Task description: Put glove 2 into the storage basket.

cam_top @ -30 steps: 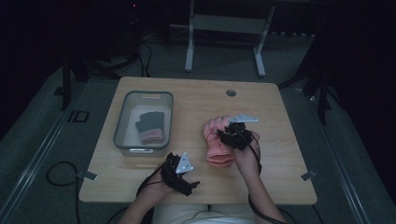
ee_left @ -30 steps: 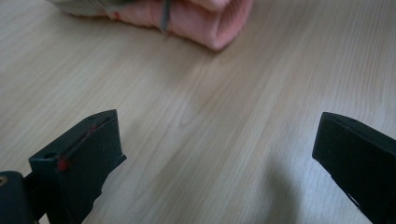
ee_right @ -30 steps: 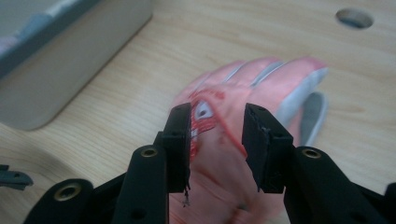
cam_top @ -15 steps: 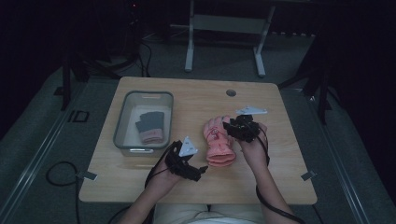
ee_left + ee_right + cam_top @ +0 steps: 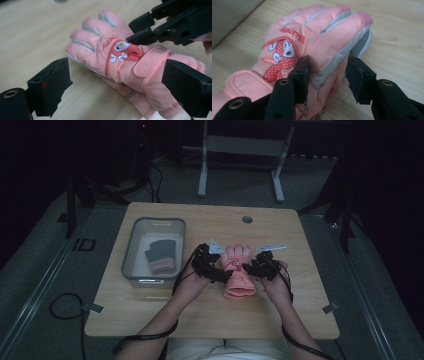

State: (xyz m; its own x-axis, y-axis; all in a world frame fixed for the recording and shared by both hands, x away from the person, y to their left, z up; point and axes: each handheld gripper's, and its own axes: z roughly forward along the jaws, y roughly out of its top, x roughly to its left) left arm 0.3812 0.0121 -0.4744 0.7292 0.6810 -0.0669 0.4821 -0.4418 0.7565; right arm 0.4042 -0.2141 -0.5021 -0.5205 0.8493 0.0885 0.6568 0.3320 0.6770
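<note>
Pink gloves (image 5: 239,275), a stacked pair with a cartoon patch on the top one, lie on the wooden table (image 5: 150,305) between two hand-held grippers. The right gripper (image 5: 327,75) has its jaws parted around the side edge of the pair, one pad lying on the top glove beside the patch, the other just off the grey-trimmed side; the jaws have just been opening, and the pads do not appear to be pinching the fabric, though the near pad's contact is hard to judge. The left gripper (image 5: 117,85) stands wide open, its jaws easing slightly inward, straddling the cuff end of the gloves without touching them. In the high view, both grippers flank the gloves near the table's centre, left gripper (image 5: 212,269) at the cuff side, right gripper (image 5: 260,268) opposite. To the left sits a clear plastic bin (image 5: 131,255) holding a folded grey glove (image 5: 161,255).
</note>
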